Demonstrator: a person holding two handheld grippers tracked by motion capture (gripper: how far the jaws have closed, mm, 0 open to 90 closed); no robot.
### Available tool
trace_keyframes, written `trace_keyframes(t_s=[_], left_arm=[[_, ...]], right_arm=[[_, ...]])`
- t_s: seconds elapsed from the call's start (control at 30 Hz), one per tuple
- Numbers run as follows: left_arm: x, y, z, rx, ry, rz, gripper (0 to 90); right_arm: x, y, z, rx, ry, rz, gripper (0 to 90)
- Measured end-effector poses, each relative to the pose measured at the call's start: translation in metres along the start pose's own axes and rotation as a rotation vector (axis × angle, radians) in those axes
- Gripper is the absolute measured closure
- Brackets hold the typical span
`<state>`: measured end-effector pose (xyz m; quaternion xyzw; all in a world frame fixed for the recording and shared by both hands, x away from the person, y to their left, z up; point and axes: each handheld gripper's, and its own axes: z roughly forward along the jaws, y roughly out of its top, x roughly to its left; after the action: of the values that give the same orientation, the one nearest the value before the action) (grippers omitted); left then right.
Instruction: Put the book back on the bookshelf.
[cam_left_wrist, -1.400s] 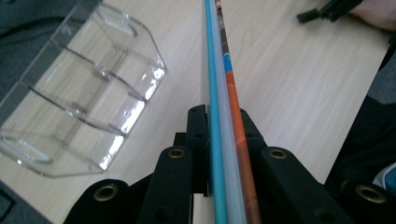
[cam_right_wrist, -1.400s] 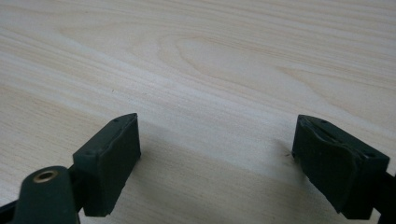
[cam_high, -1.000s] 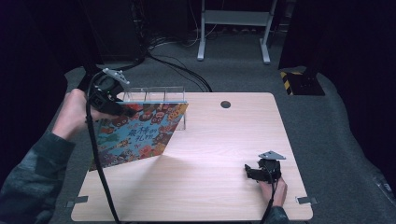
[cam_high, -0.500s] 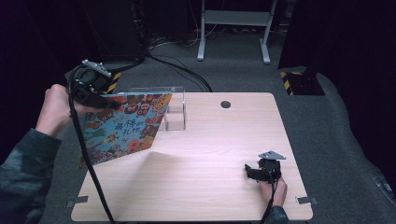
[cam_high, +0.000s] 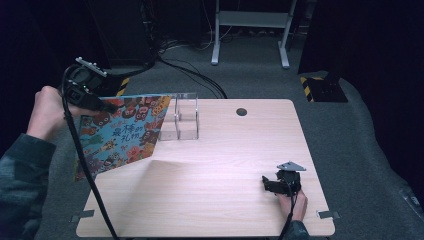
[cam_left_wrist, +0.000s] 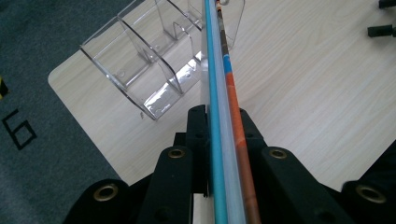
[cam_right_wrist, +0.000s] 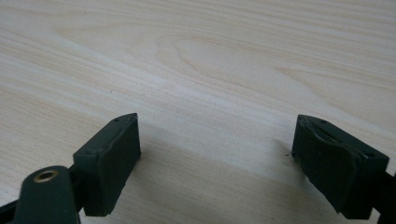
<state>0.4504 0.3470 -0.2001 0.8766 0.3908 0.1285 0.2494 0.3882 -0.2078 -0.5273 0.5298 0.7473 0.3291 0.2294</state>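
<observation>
Left hand-held gripper (cam_high: 100, 106) sits upper left in the high view, jaws clamped on the top corner of the book (cam_high: 122, 131), which hangs tilted over the table's (cam_high: 225, 165) left edge with its right edge just beside the rack (cam_high: 184, 119). In the left gripper view the book (cam_left_wrist: 224, 116) runs edge-on up the centre, pointing toward the rack (cam_left_wrist: 154, 60) in the upper left. Step in hand, judged: slotting the book into a rack compartment. To do it well: bring the book upright, line its lower edge with one slot, lower slowly. Obstacle: the clear dividers are hard to see and could catch a corner. Right hand-held gripper (cam_high: 281, 183) rests lower right on the table, jaws apart, nothing between them, well apart from the rack.
</observation>
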Motion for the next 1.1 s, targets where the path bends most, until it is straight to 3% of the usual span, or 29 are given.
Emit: trace_keyframes(t_s=[0.47,1.1], left_arm=[[0.019,-0.006,-0.005,-0.020,0.050,-0.073,80.6],[0.032,0.015,0.009,-0.018,0.122,-0.143,80.6]], right_arm=[[0.000,0.000,0.000,0.001,0.001,-0.003,14.8],[0.000,0.000,0.000,0.001,0.001,-0.004,14.8]])
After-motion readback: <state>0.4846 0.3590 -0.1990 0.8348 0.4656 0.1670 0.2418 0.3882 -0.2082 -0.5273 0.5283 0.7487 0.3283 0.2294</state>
